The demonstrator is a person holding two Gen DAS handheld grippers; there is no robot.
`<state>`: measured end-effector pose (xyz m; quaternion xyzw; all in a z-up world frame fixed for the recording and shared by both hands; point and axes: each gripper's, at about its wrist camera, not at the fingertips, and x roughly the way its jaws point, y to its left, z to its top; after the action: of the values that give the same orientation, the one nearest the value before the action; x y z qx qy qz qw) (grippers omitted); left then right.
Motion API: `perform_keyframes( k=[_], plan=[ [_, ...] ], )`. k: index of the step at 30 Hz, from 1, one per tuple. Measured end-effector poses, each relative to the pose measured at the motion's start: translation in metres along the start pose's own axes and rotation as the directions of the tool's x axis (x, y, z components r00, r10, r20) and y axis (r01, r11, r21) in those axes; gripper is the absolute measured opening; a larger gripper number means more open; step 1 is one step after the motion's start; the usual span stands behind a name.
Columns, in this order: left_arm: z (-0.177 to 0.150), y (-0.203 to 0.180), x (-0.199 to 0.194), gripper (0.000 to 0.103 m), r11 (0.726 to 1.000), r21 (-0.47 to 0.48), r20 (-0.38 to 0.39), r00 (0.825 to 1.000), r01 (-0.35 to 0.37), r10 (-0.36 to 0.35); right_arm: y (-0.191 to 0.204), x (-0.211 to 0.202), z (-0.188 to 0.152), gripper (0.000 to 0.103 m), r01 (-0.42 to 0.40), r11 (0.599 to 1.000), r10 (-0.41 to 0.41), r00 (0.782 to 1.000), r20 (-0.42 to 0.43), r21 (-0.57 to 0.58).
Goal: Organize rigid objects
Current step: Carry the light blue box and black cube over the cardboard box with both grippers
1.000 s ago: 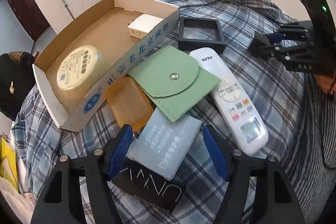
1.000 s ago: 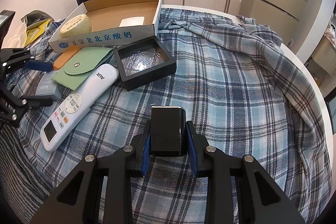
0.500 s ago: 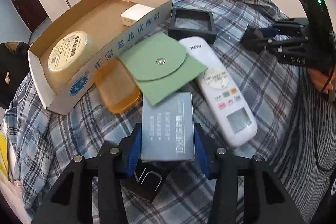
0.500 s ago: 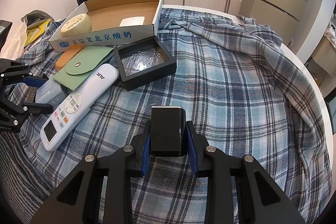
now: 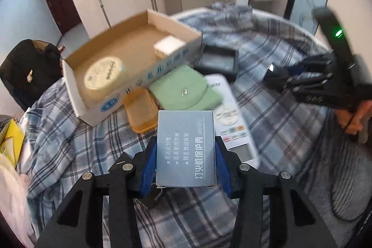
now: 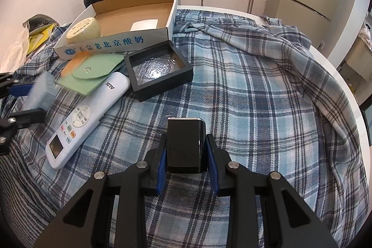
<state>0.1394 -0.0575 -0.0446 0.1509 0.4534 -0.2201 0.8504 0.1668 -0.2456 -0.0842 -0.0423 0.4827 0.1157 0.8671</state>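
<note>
Grey-blue box (image 5: 185,147): flat carton with white printed text, pinched by its two long sides between the blue pads of the left gripper (image 5: 184,169), held clear of the plaid cloth (image 6: 244,90).
Left gripper: clamped on the grey-blue box; in the right wrist view it shows at the left edge, blurred.
Black block (image 6: 186,145): small glossy dark item with a silver top edge, upright between the blue pads of the right gripper (image 6: 186,166).
Right gripper: closed tight on the black block, above the cloth.
Cardboard tray (image 6: 116,44): open box with blue lettering on its front wall, at the far left of the cloth.
Inside the tray: a round pale yellow tub (image 5: 103,74) at one end, a small white box (image 5: 168,48) against the front wall.
Orange container (image 5: 139,112): just in front of the tray, touching its wall.
Green pouch (image 5: 183,91): snap-flap pouch beside the orange container, overlapping the white remote (image 6: 86,117).
Black square case (image 6: 158,70): open, shiny inside, just beside the remote's top end.
Person's hand (image 5: 355,117): grips the right gripper's handle.
</note>
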Motion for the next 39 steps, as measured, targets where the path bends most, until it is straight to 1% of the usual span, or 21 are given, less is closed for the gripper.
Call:
perform_keyframes(
  k=[2,8,11,14,17,20,21,23,24,25,26,27,29,30,31,32,33,34,36,38,39],
  plan=[
    [0.003,-0.001,-0.013,0.049,0.999,-0.023,0.032,0.999,-0.026,0.027,-0.001,-0.003,0.001,0.029,0.008,1.000,-0.008,1.000,0.007,0.003],
    [0.017,0.018,-0.031,0.049,0.989,-0.128,0.069,0.994,-0.074,0.084,-0.003,-0.021,0.010,0.029,0.021,1.000,-0.021,0.999,0.034,0.011],
    [0.027,0.030,-0.035,0.049,0.977,-0.189,0.089,0.990,-0.095,0.113,-0.004,-0.037,0.018,0.029,-0.005,1.000,0.004,0.999,0.048,0.022],
    [0.044,0.040,-0.039,0.049,0.961,-0.247,0.129,0.979,-0.120,0.156,-0.007,-0.056,0.034,0.029,-0.050,0.998,0.047,0.997,0.063,0.046],
    [0.068,0.049,-0.046,0.049,0.938,-0.326,0.163,0.970,-0.120,0.181,-0.006,-0.079,0.061,0.029,-0.040,0.998,0.034,0.992,0.125,0.049],
    [0.100,0.054,-0.057,0.049,0.912,-0.376,0.205,0.946,-0.162,0.252,-0.003,-0.099,0.093,0.029,-0.006,0.998,-0.007,0.979,0.204,0.063],
    [0.112,0.054,-0.064,0.049,0.909,-0.379,0.226,0.935,-0.175,0.275,-0.002,-0.104,0.105,0.029,-0.019,0.997,0.002,0.975,0.222,0.075],
    [0.135,0.056,-0.081,0.049,0.906,-0.387,0.300,0.906,-0.172,0.300,-0.002,-0.111,0.129,0.029,-0.067,0.992,0.038,0.968,0.249,0.107],
    [0.141,0.058,-0.086,0.049,0.900,-0.401,0.320,0.894,-0.172,0.314,0.001,-0.114,0.140,0.029,-0.085,0.989,0.050,0.963,0.265,0.121],
    [0.148,0.064,-0.092,0.049,0.891,-0.424,0.341,0.883,-0.162,0.323,0.003,-0.117,0.151,0.029,-0.099,0.987,0.059,0.957,0.283,0.129],
    [0.153,0.071,-0.096,0.049,0.887,-0.441,0.359,0.879,-0.138,0.315,0.006,-0.119,0.161,0.029,-0.105,0.986,0.062,0.952,0.300,0.130],
    [0.154,0.076,-0.097,0.049,0.884,-0.449,0.364,0.877,-0.129,0.313,0.009,-0.120,0.167,0.029,-0.103,0.986,0.057,0.947,0.315,0.132],
    [0.154,0.087,-0.091,0.049,0.879,-0.454,0.352,0.878,-0.144,0.325,0.018,-0.116,0.178,0.029,-0.090,0.985,0.036,0.940,0.339,0.144],
    [0.153,0.094,-0.083,0.049,0.878,-0.448,0.322,0.886,-0.167,0.333,0.021,-0.111,0.182,0.029,-0.087,0.985,0.032,0.939,0.341,0.146],
    [0.153,0.099,-0.071,0.049,0.884,-0.423,0.276,0.900,-0.201,0.337,0.025,-0.104,0.187,0.029,-0.092,0.984,0.036,0.941,0.336,0.151],
    [0.152,0.105,-0.059,0.049,0.883,-0.406,0.241,0.904,-0.236,0.353,0.027,-0.096,0.192,0.029,-0.102,0.982,0.046,0.944,0.327,0.159],
    [0.150,0.110,-0.051,0.049,0.877,-0.410,0.222,0.905,-0.252,0.363,0.029,-0.088,0.196,0.029,-0.113,0.979,0.055,0.948,0.314,0.169],
    [0.148,0.118,-0.040,0.049,0.874,-0.417,0.199,0.913,-0.249,0.356,0.032,-0.078,0.202,0.029,-0.119,0.976,0.061,0.953,0.297,0.181],
    [0.144,0.134,-0.021,0.049,0.870,-0.444,0.174,0.931,-0.216,0.320,0.039,-0.061,0.210,0.029,-0.115,0.975,0.060,0.961,0.271,0.189],
    [0.148,0.148,-0.002,0.049,0.859,-0.455,0.132,0.936,-0.234,0.325,0.047,-0.044,0.221,0.029,-0.111,0.976,0.062,0.967,0.248,0.189],
    [0.153,0.159,0.011,0.049,0.858,-0.447,0.096,0.940,-0.252,0.326,0.051,-0.034,0.227,0.029,-0.121,0.973,0.074,0.970,0.233,0.194]
  ],
)
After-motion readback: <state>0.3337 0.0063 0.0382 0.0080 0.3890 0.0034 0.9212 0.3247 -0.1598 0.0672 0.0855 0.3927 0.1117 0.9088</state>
